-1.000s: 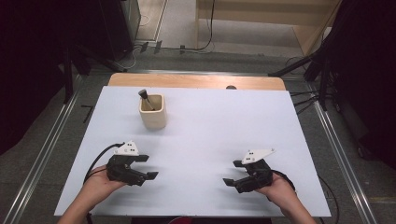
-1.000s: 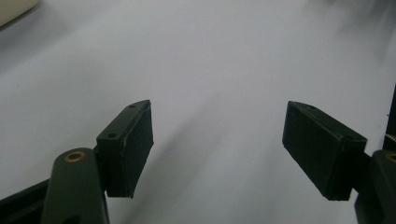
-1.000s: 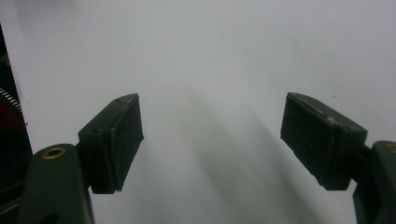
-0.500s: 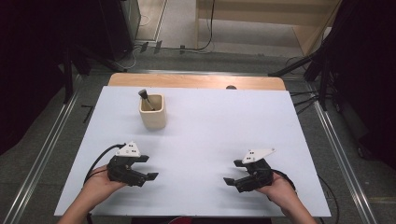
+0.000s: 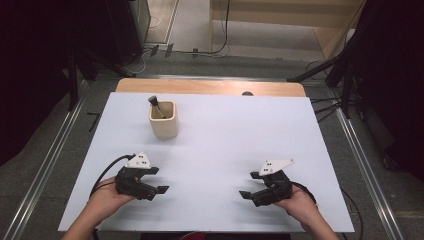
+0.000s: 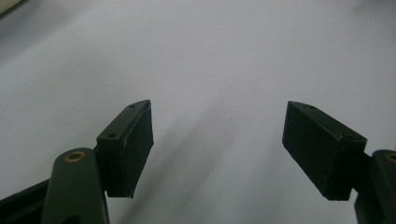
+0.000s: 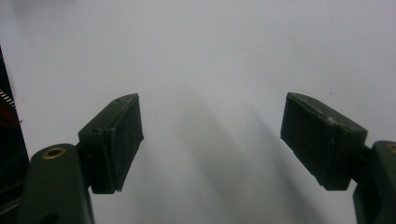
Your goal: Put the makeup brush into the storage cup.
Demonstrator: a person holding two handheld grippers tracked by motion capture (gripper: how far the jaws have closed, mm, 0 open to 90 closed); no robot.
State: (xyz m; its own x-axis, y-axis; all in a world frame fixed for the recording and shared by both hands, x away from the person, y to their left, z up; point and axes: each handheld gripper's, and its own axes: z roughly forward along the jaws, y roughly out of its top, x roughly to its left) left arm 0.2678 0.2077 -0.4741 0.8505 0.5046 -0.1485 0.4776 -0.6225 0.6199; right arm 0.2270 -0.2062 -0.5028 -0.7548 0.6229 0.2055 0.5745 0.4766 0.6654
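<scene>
A: Any change since a second ago?
B: None. Left gripper [image 5: 159, 185] and right gripper [image 5: 248, 196] rest wide open, empty; cup [image 5: 163, 119] with brush [image 5: 154, 102] stands at eleven o'clock, untouched.

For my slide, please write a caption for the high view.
Two open grippers, left gripper and right gripper, rest near a beige cup holding a dark tool.
</scene>
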